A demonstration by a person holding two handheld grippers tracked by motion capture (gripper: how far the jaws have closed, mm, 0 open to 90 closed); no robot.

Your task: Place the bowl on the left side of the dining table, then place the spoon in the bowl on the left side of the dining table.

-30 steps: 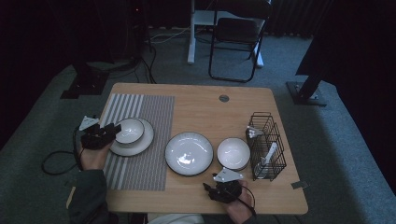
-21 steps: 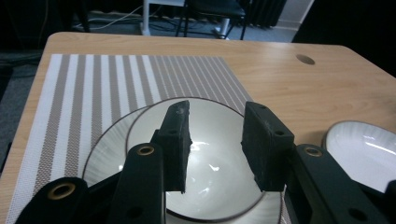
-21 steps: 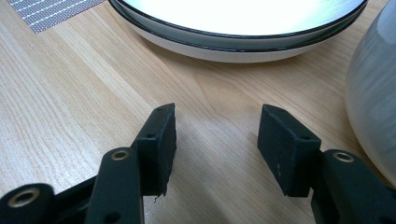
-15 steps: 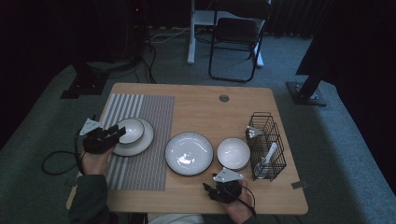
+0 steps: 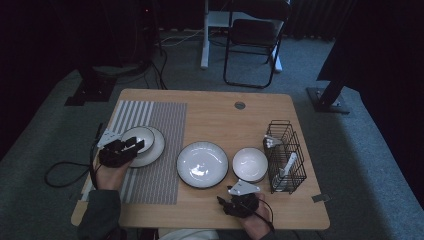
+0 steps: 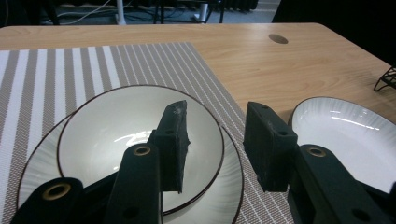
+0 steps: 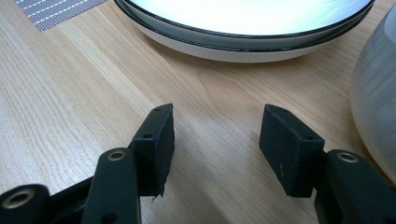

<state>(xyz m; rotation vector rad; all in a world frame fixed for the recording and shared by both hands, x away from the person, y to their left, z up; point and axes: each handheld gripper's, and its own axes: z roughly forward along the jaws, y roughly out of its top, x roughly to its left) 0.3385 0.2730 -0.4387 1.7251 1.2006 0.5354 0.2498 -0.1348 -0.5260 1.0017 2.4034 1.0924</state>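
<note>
A white bowl (image 5: 141, 136) sits in a white plate (image 5: 157, 146) on the striped placemat (image 5: 160, 120) at the table's left. My left gripper (image 5: 132, 146) reaches over its near side. In the left gripper view the gripper (image 6: 219, 140) has one jaw above the inside of the bowl (image 6: 107, 135) and the other outside the rim. The jaws have just been opening and the pads stand clear of the rim between them. My right gripper (image 5: 239, 201) rests at the front edge; in its own view the gripper (image 7: 217, 144) is open over bare wood.
A large white plate (image 5: 202, 164) lies mid-table with a small white bowl (image 5: 249, 164) to its right. A black wire basket (image 5: 285, 157) holding pale utensils stands at the right. A folding chair (image 5: 252, 40) is beyond the table's far edge.
The left gripper has shifted a little to the right and nearer, and its jaws stand wider around the bowl's rim. The right gripper has stayed put.
</note>
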